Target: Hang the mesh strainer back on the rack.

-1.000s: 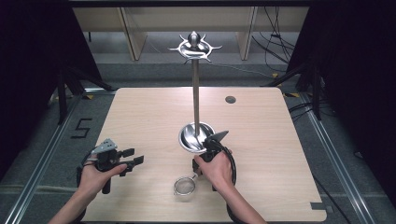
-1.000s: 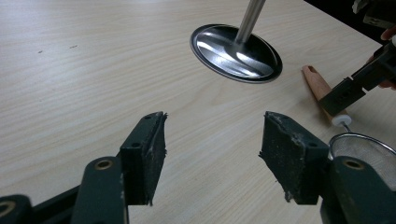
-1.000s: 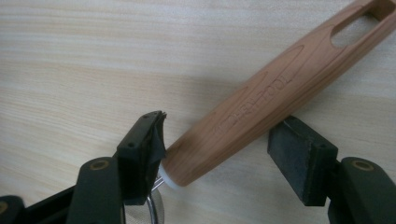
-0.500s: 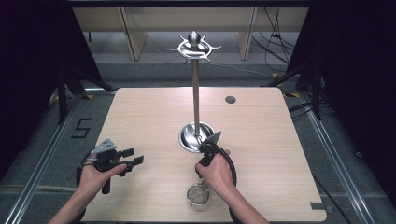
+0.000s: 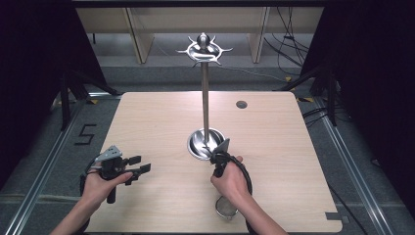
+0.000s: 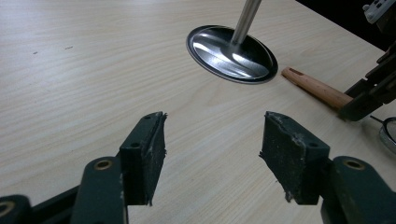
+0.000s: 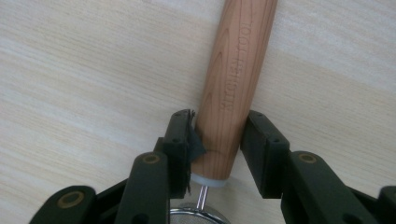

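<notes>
Wooden and round, the strainer's handle (image 7: pixel 233 84) lies between the right gripper's (image 7: pixel 218 135) pads. The jaws have just been closing on it. The left pad touches the wood near the white collar; a thin gap seems to remain at the right pad, though the angle makes that hard to judge, so the grip does not read as firm yet.

In the high view the strainer (image 5: pixel 226 207) lies at about 6 o'clock from the stand (image 5: pixel 206 142), near the table's (image 5: pixel 147 122) front edge. Its mesh bowl shows just under the right hand (image 5: pixel 231 182), and the handle runs up toward the stand's steel base. The left gripper (image 5: pixel 128 166) rests at about 8 o'clock from the base, well apart, its jaws spread with nothing between them. In its view the handle's far end (image 6: pixel 315 88) sticks out just beside the base.

To do this step well, the person should finish the squeeze with the handle centred on both pads, since a round stick tends to roll out of an uneven pinch. Gripping this close to the collar puts the bowl's weight near the jaws, which should limit drooping. A straight lift would keep the handle's tip from knocking the base. The hooks (image 5: pixel 204 49) at the top look like the likely goal.
</notes>
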A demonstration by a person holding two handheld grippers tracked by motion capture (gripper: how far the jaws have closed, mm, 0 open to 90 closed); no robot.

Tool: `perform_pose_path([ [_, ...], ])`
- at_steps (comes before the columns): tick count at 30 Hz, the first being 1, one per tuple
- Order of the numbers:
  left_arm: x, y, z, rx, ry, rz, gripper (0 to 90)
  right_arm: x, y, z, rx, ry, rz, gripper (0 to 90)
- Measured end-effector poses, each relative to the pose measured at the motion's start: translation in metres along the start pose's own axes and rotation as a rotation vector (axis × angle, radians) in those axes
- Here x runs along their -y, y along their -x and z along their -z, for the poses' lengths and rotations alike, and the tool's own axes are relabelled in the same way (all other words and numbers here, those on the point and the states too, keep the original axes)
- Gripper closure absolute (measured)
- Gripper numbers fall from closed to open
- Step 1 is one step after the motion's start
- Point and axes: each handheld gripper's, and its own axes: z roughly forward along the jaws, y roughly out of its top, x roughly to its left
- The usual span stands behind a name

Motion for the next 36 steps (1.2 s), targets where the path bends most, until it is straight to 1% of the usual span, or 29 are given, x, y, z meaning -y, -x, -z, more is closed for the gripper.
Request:
perform_pose_path([
  [1,0.000,0.000,0.000,0.004,-0.001,0.000,38.6,0.001,0.000,0.000,0.012,0.013,0.007,64.3],
  [2,0.000,0.000,0.000,0.002,-0.005,-0.002,38.6,0.002,0.000,0.000,0.020,0.014,0.010,64.4],
  [4,0.000,0.000,0.000,0.003,-0.004,-0.002,38.6,0.002,0.001,0.000,0.031,0.022,0.037,64.4],
  [5,0.000,0.000,0.000,0.001,-0.003,-0.002,38.6,0.003,0.000,0.000,0.028,0.018,0.021,64.4],
  [6,0.000,0.000,0.000,0.006,-0.002,-0.002,38.5,0.003,0.001,0.002,0.019,0.002,0.016,64.3],
  [8,0.000,0.001,0.000,0.007,0.000,-0.002,38.5,0.004,0.002,0.002,0.028,0.003,0.032,64.2],
  [12,0.000,0.001,0.000,0.007,-0.002,-0.006,38.5,0.005,0.001,0.002,0.040,-0.003,0.030,62.0],
  [14,0.000,0.001,0.000,0.007,-0.002,-0.006,38.5,0.006,0.002,-0.001,0.040,0.009,0.034,62.4],
  [15,0.000,0.001,0.000,0.007,-0.002,-0.007,38.5,0.006,0.002,-0.001,0.037,0.006,0.034,64.0],
  [16,0.000,0.001,0.000,0.007,-0.002,-0.006,38.5,0.004,0.002,0.000,0.030,-0.018,0.030,65.1],
  [17,0.000,0.001,0.000,0.007,-0.003,-0.006,38.5,0.005,0.005,-0.001,0.045,-0.016,0.058,65.5],
  [18,0.000,0.001,0.000,0.007,-0.003,-0.007,38.5,0.005,0.003,-0.001,0.046,-0.008,0.030,65.7],
  [19,0.000,0.001,0.000,0.008,-0.003,-0.007,38.5,0.005,0.005,-0.001,0.036,-0.003,0.043,66.2],
  [20,0.000,0.001,0.000,0.008,-0.004,-0.008,38.5,0.005,0.005,0.000,0.015,-0.009,0.025,67.6],
  [21,0.000,0.000,0.000,0.008,-0.004,-0.008,38.5,0.005,0.006,0.000,0.018,-0.003,0.021,68.9],
  [22,0.000,0.000,0.000,0.013,-0.002,-0.004,38.5,0.005,0.008,0.001,0.004,-0.012,0.026,69.0],
  [23,0.000,0.001,-0.001,0.014,-0.004,-0.003,38.5,0.006,0.008,0.001,0.002,-0.008,0.019,69.1],
  [24,0.000,0.000,-0.001,0.012,-0.009,-0.008,38.5,0.007,0.008,0.000,0.004,0.009,0.014,69.1],
  [25,0.000,0.000,-0.001,0.012,-0.007,-0.009,38.5,0.007,0.009,0.000,-0.007,0.018,0.005,69.2],
  [26,0.000,0.000,-0.001,0.011,-0.006,-0.008,38.5,0.008,0.010,0.001,-0.012,0.008,0.003,69.2],
  [27,0.000,0.000,-0.001,0.011,-0.006,-0.008,38.5,0.009,0.011,0.000,-0.014,0.025,0.018,69.2],
  [28,0.000,0.000,-0.001,0.011,-0.006,-0.009,38.5,0.009,0.012,0.001,-0.022,0.010,0.011,69.2],
  [29,0.000,0.000,-0.001,0.013,-0.006,-0.007,38.5,0.009,0.013,0.001,-0.026,0.021,0.009,69.2],
  [30,0.000,0.000,-0.001,0.013,-0.006,-0.006,38.5,0.010,0.014,0.002,-0.034,0.034,0.026,69.3],
  [31,0.000,0.000,-0.001,0.012,-0.006,-0.007,38.5,0.011,0.013,0.002,-0.044,0.046,0.000,69.3],
  [32,0.000,0.000,-0.001,0.013,-0.003,-0.003,38.5,0.011,0.013,0.004,-0.049,0.042,-0.003,69.3],
  [33,0.000,0.000,-0.001,0.011,-0.008,-0.007,38.5,0.011,0.016,0.006,-0.056,0.049,0.025,69.2],
  [36,0.001,0.000,-0.001,0.011,-0.009,-0.008,38.5,0.014,0.021,0.011,-0.084,0.093,0.055,69.2],
])
